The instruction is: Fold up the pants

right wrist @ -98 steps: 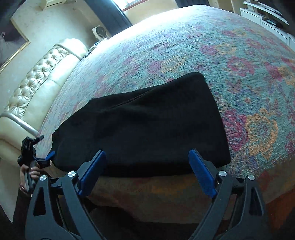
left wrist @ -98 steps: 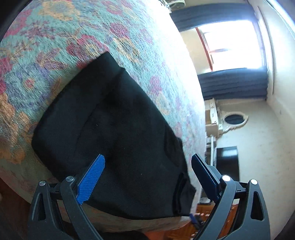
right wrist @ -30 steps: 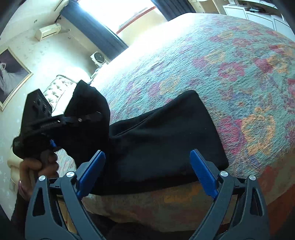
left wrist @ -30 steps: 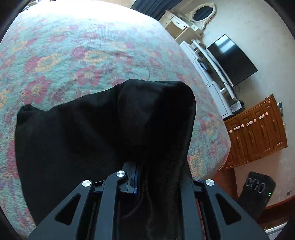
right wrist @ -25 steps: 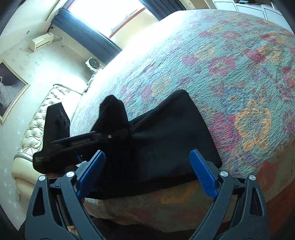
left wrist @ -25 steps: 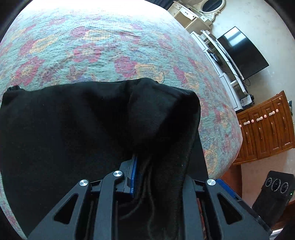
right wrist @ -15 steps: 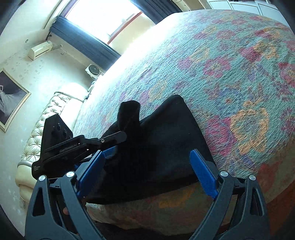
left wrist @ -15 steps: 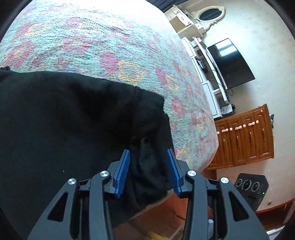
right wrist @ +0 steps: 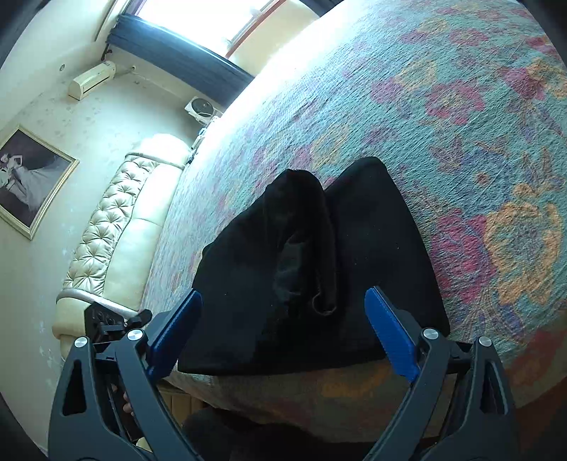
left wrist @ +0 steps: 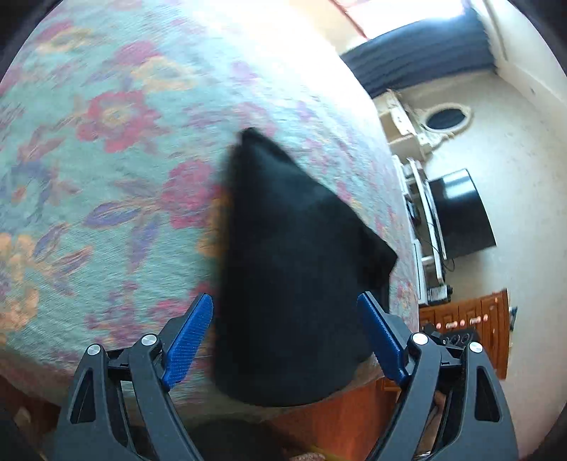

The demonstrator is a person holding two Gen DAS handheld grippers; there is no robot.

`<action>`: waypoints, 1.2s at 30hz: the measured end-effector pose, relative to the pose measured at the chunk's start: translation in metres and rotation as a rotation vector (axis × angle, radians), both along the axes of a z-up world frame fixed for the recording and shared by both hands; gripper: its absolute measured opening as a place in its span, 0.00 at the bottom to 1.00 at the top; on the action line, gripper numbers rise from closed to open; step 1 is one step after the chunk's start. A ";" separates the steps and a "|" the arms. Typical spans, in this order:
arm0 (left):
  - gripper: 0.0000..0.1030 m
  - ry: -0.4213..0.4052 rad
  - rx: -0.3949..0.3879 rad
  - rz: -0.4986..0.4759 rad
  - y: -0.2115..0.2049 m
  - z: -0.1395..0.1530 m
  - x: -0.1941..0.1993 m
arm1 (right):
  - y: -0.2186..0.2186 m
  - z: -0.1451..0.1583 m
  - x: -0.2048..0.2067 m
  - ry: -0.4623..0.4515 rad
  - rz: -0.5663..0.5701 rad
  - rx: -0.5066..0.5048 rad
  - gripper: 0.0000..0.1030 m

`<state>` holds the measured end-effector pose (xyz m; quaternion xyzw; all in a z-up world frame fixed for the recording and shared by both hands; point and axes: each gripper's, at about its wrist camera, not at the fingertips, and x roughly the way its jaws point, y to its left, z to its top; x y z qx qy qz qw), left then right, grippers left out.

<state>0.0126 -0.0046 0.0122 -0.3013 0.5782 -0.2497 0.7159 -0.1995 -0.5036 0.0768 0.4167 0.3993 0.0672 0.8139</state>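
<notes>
daylight from window (right wrist: 198, 21) glare | left view motion-blurred | fisheye-warped edges

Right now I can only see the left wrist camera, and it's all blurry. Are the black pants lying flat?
Observer: Not flat. In the right wrist view, the pants have a folded-over flap that stands up in a hump on top.
Operator: Is my other gripper holding them?
Observer: No. The right gripper is open over the pants' near edge and pinches nothing.
Operator: What's over on the left side?
Observer: A tufted cream headboard, well left of the pants.
</notes>
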 end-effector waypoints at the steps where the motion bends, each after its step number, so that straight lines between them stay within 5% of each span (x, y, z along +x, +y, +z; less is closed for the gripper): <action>1: 0.80 0.043 -0.008 0.022 0.014 -0.010 0.002 | 0.001 -0.004 0.005 0.015 0.006 0.011 0.90; 4: 0.80 0.158 -0.086 0.067 0.047 -0.040 0.005 | 0.005 -0.015 0.020 0.053 0.011 0.039 0.90; 7: 0.81 0.172 -0.274 0.115 0.068 -0.058 0.002 | 0.010 -0.023 0.033 0.102 0.018 0.024 0.90; 11: 0.83 0.262 -0.394 0.235 0.078 -0.071 0.005 | 0.014 -0.026 0.039 0.130 0.027 0.005 0.90; 16: 0.84 0.264 -0.392 0.237 0.077 -0.069 0.006 | 0.007 -0.022 0.037 0.111 -0.016 -0.008 0.90; 22: 0.88 0.186 -0.304 0.202 0.066 -0.058 0.003 | 0.030 -0.022 0.050 0.128 0.079 -0.118 0.90; 26: 0.89 0.169 -0.275 0.184 0.053 -0.055 0.006 | 0.048 -0.023 0.060 0.140 0.154 -0.119 0.37; 30: 0.89 0.167 -0.268 0.174 0.047 -0.058 0.009 | 0.053 -0.024 0.064 0.158 0.165 -0.147 0.23; 36: 0.89 0.182 -0.265 0.155 0.037 -0.055 0.014 | 0.043 0.017 0.048 0.041 0.138 -0.183 0.14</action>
